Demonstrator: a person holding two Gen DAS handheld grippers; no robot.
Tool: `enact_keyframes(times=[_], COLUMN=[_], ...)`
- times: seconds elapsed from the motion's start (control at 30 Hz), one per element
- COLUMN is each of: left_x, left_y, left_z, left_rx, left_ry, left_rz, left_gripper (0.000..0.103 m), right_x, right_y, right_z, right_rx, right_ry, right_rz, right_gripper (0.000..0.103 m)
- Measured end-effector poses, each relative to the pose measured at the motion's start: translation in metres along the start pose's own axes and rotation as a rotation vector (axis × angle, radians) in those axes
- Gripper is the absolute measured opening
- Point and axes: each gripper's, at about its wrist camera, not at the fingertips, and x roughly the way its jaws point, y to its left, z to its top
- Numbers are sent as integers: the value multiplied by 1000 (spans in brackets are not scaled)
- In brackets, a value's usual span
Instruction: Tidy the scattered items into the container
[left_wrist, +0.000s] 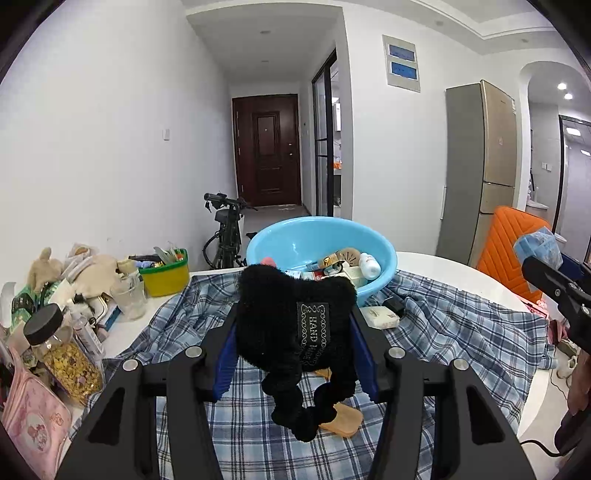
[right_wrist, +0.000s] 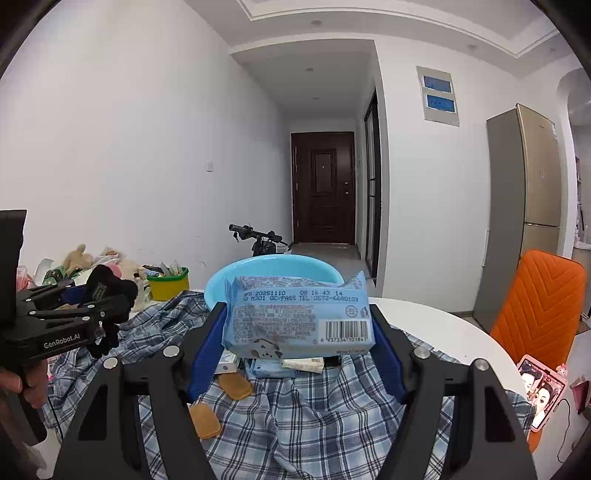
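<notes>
Left tongs (left_wrist: 295, 332) are clamped on a black plush toy (left_wrist: 295, 325), held up above the plaid cloth (left_wrist: 461, 325). Right tongs (right_wrist: 297, 325) grip a blue wipes packet (right_wrist: 295, 317), also lifted. Just ahead, the blue basin (left_wrist: 384, 258) sits on the white worktop (left_wrist: 443, 266), already holding small bottles and boxes. Tan pads (right_wrist: 234, 386) lie on the cloth.

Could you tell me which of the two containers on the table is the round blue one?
The blue basin behind the black plush toy; the yellow tub is green-rimmed.
</notes>
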Motion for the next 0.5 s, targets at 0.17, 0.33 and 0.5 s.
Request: enact_keyframes(times=[0.17,0.33,0.5], left_x=[8,22,35], left_y=[3,10,9], left_z=[1,6,16], left_rx=[-14,-49,-42], left_ry=[7,10,-3], left_rz=[1,0,3], left_gripper=[56,56,56], right_x=[5,14,21], right_y=[-6,-10,-9], right_z=[0,3,10], right_rx=[5,12,-6], right_ry=[2,12,-4], right_rz=[6,28,34], right_gripper=[71,71,71])
